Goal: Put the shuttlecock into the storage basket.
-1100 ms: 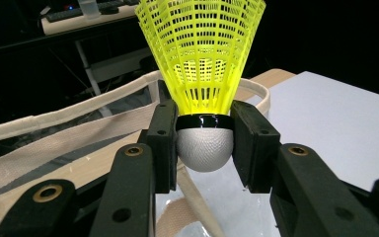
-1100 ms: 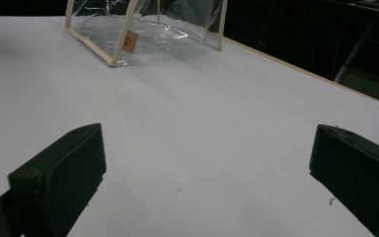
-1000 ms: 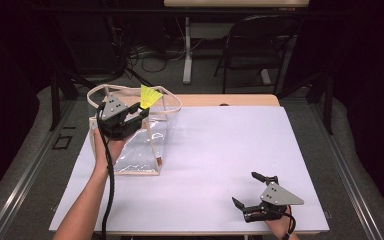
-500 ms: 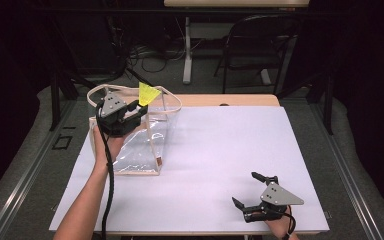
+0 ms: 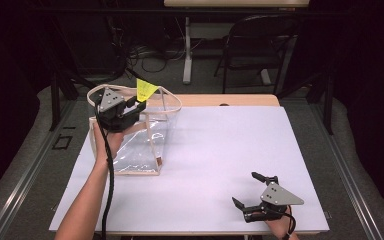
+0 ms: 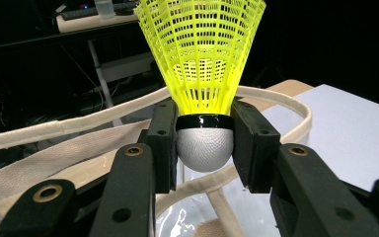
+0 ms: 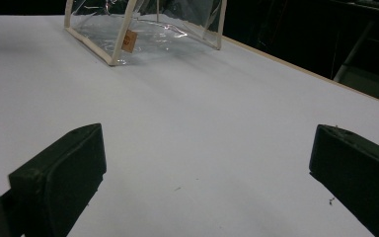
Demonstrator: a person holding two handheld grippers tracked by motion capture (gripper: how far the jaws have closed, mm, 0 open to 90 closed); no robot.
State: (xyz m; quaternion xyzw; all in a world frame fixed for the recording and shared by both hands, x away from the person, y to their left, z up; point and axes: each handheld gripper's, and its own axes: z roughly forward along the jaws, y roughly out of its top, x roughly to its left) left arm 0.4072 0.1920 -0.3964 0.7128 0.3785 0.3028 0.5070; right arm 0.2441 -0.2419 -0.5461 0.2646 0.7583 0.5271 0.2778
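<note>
Overhead, left hand-held gripper (image 5: pixel 139 106) pinched shuttlecock (image 6: pixel 203 74) by its cork, skirt up, above the clear bag's (image 5: pixel 140 145) mouth, likely for dropping in. Right hand-held gripper (image 5: pixel 252 192) rested spread on bench (image 5: pixel 220 150).

No text, brand, number or sign can be read anywhere in these pictures. The one likely carrier is a small brown tag (image 7: pixel 128 41) sewn to the cream-trimmed edge of the clear plastic bag (image 7: pixel 148 27) in the upper left of the right gripper view; the same tag appears left of centre in the high view, and in both it is too small and blurred to make out.
</note>
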